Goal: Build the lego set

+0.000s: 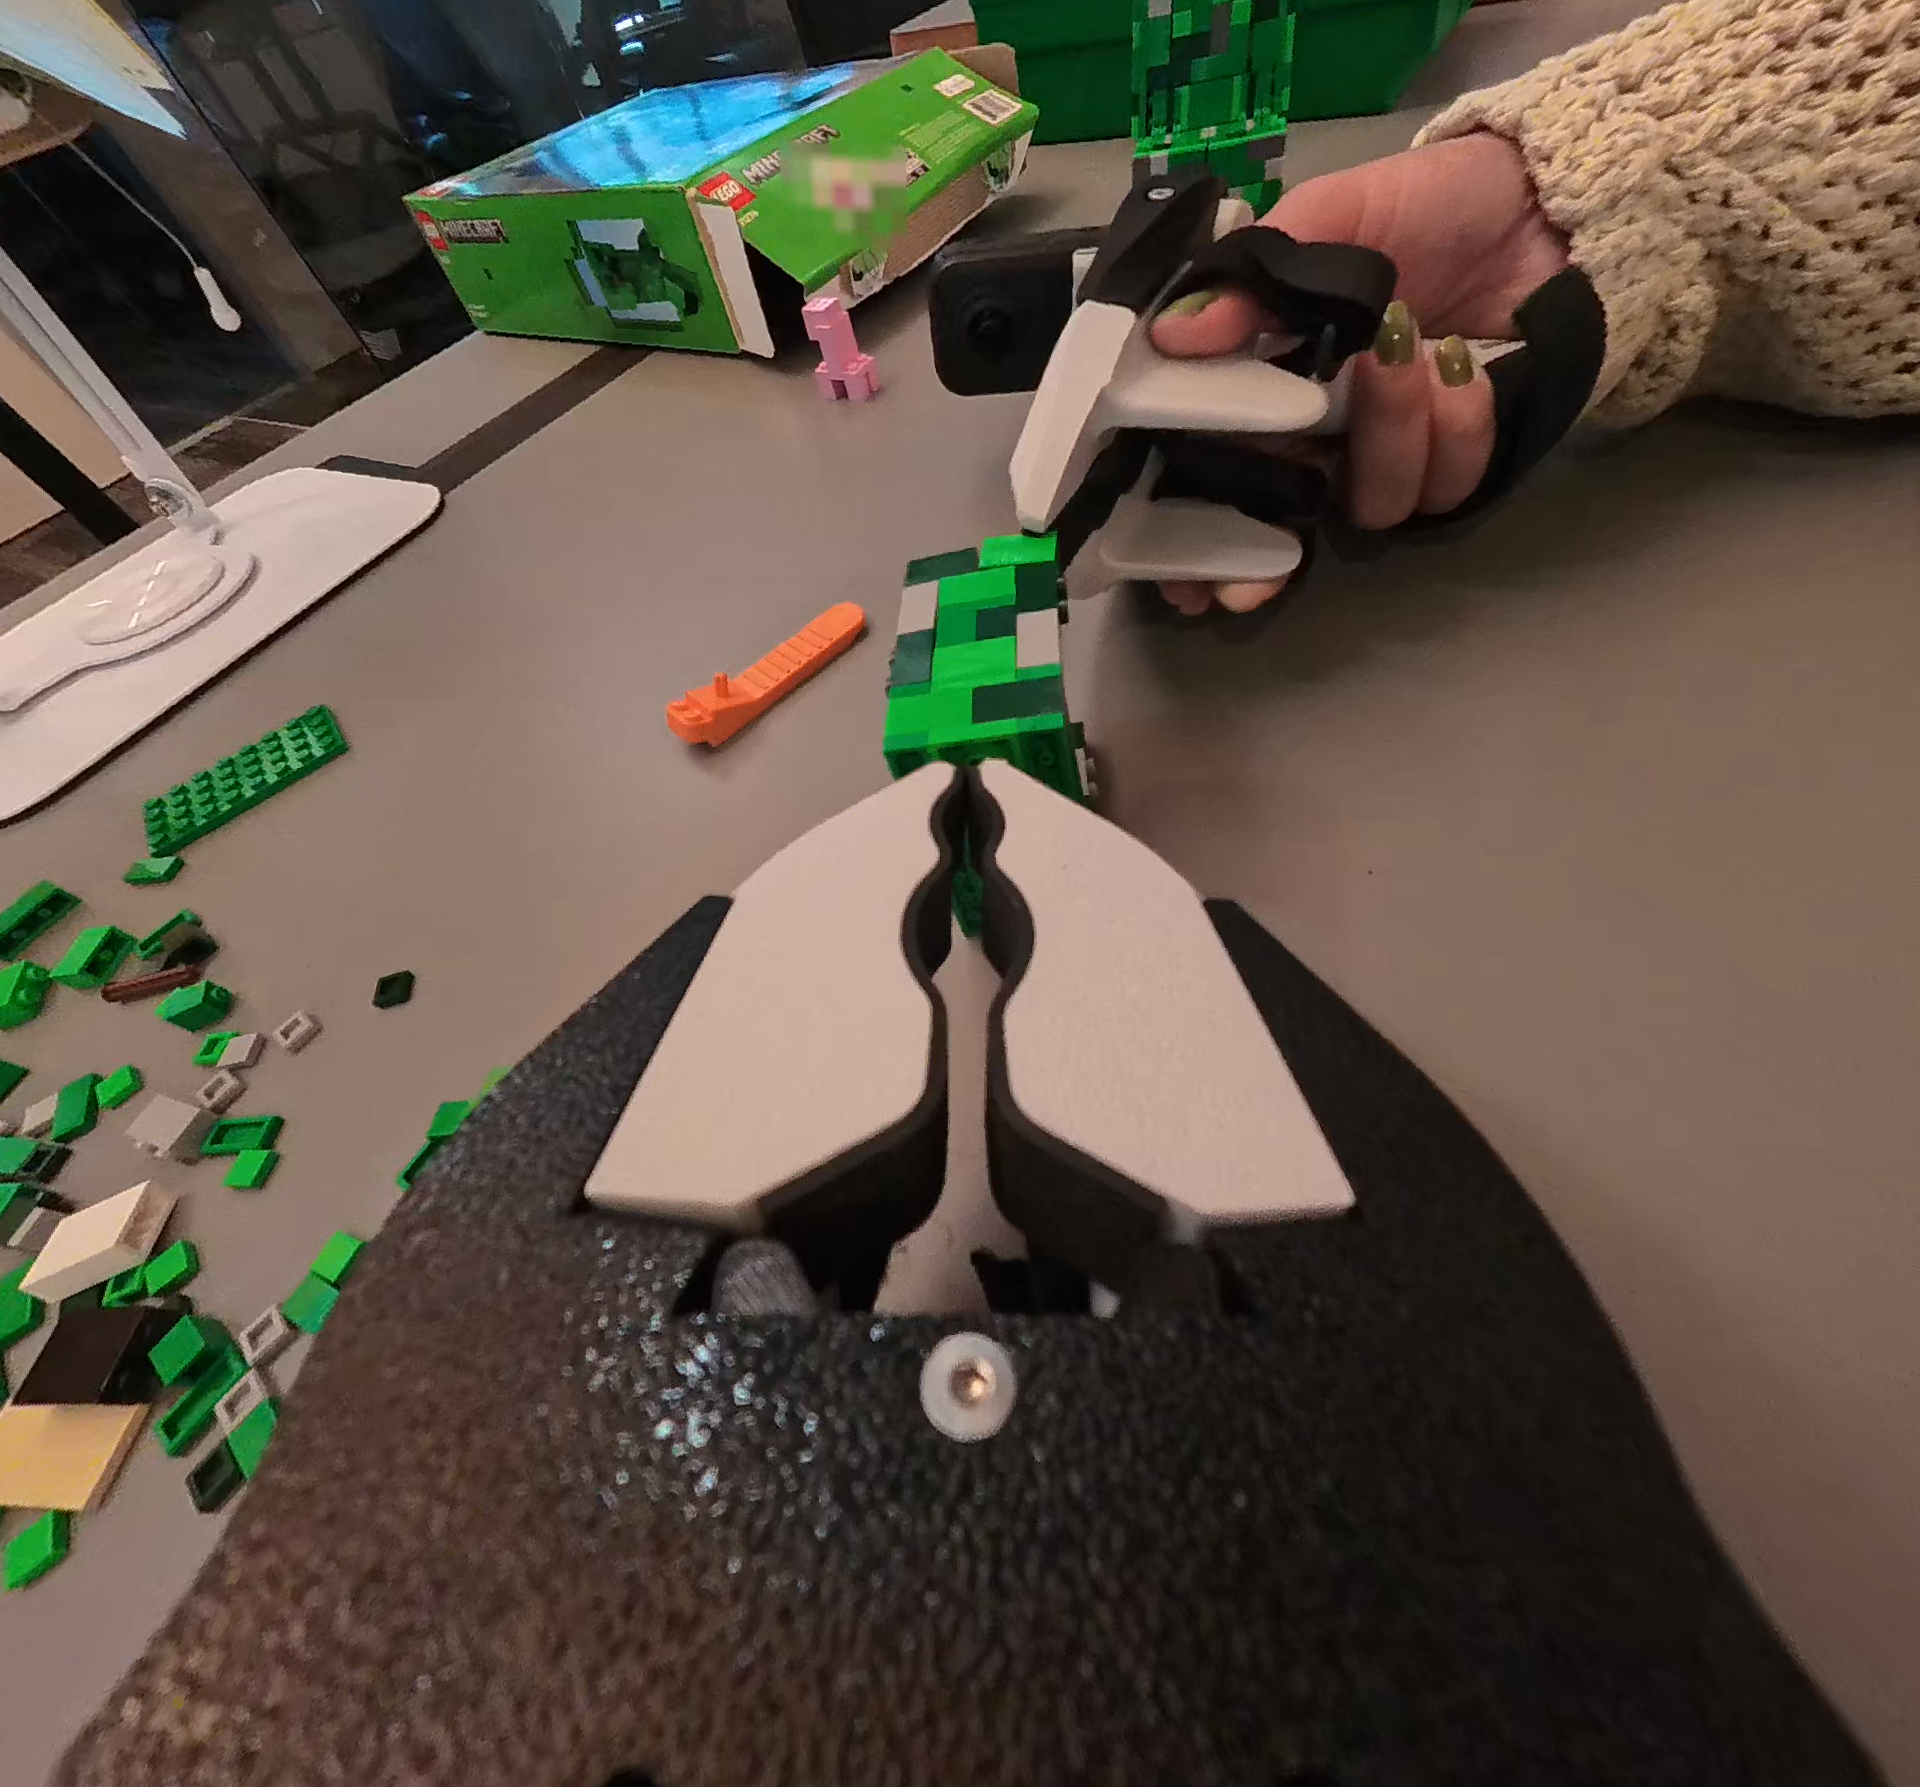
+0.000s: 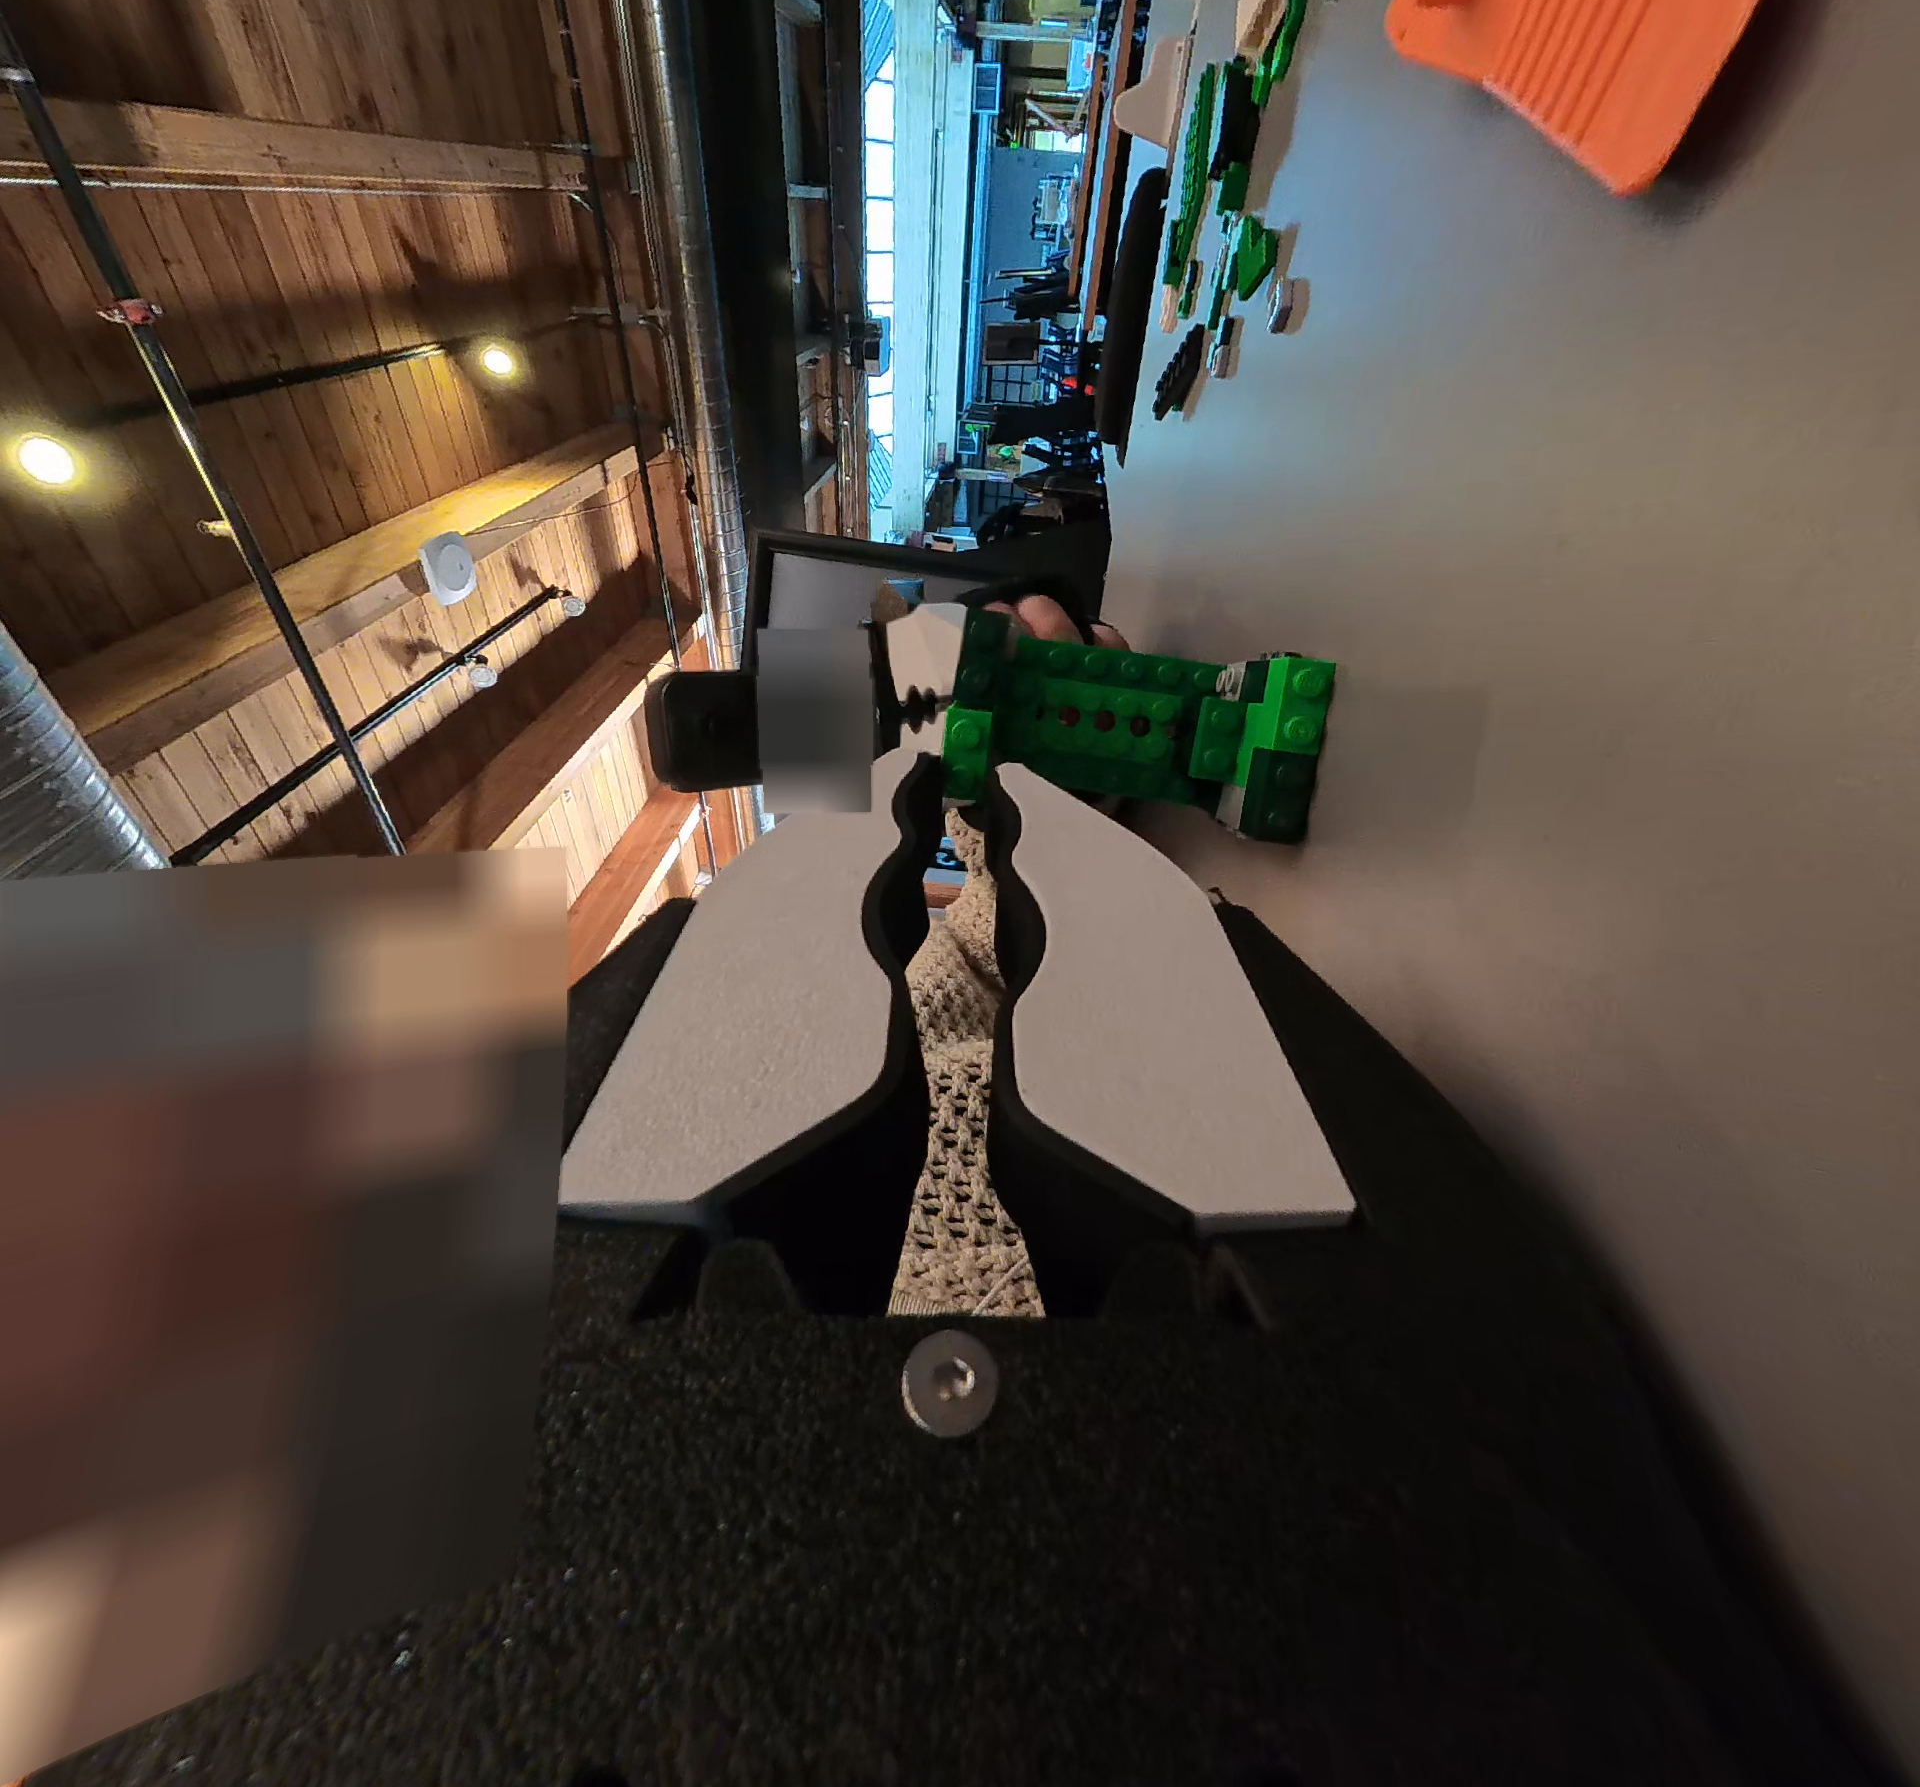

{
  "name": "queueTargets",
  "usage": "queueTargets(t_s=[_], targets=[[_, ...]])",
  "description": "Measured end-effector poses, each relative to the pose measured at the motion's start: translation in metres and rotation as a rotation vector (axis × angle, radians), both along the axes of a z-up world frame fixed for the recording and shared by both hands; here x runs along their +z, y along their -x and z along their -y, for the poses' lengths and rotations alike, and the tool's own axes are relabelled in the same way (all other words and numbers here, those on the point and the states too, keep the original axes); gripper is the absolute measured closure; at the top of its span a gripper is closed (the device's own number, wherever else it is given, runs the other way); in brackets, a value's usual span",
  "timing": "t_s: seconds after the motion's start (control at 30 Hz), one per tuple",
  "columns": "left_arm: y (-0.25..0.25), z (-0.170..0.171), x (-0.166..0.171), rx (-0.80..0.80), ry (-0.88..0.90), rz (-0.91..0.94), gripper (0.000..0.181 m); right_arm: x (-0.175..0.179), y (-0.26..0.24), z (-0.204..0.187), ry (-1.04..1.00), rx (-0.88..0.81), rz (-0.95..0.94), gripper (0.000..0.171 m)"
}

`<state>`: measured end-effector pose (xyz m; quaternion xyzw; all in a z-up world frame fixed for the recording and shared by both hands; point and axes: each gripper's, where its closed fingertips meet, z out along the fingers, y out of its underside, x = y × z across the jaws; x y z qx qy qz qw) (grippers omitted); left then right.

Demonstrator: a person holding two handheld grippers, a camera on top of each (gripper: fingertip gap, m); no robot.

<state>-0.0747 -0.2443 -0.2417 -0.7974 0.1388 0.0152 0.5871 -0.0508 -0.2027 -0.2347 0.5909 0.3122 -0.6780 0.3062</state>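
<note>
Pale grey fingers of the left gripper (image 1: pixel 966 781) fill the foreground of the left wrist view, pressed nearly together and pinching the near end of a green lego block assembly (image 1: pixel 982 667). To their left, loose green, grey and tan lego pieces (image 1: pixel 156 1114) are scattered over the grey table (image 1: pixel 1455 906). Past them an orange brick separator (image 1: pixel 769 672) lies flat. The assembly rests on the table straight ahead of the left fingers, its long axis running away from them. At its far end, from the right, the right gripper (image 1: pixel 1049 532) tips downward, fingers narrowly parted at the far top corner; whether they actually pinch it is unclear. Each gripper appears to meet one end.
</note>
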Motion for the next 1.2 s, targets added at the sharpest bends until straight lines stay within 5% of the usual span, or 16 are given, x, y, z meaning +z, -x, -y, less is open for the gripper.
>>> queueTargets(t_s=[0.3, 0.43, 0.6, 0.8, 1.07, 1.2], targets=[[0.004, 0.001, 0.016, -0.034, -0.036, 0.036, 0.181, 0.002, 0.001, -0.001, -0.048, 0.035, -0.008, 0.164], [0.005, -0.002, 0.003, -0.098, 0.075, -0.016, 0.137, 0.002, 0.001, -0.002, -0.044, 0.065, -0.008, 0.164], [0.003, -0.007, 0.012, -0.266, -0.008, -0.094, 0.115, 0.0, -0.002, 0.001, -0.051, 0.147, -0.006, 0.164], [-0.016, -0.021, 0.0, -0.567, 0.098, -0.236, 0.079, -0.001, -0.003, 0.004, -0.064, 0.267, 0.001, 0.165], [-0.028, -0.03, -0.015, -0.897, 0.212, -0.418, 0.095, 0.0, -0.004, 0.007, -0.101, 0.337, 0.01, 0.164], [-0.033, -0.033, -0.014, -0.861, 0.183, -0.432, 0.108, 0.001, -0.005, 0.001, -0.104, 0.308, -0.006, 0.164]])
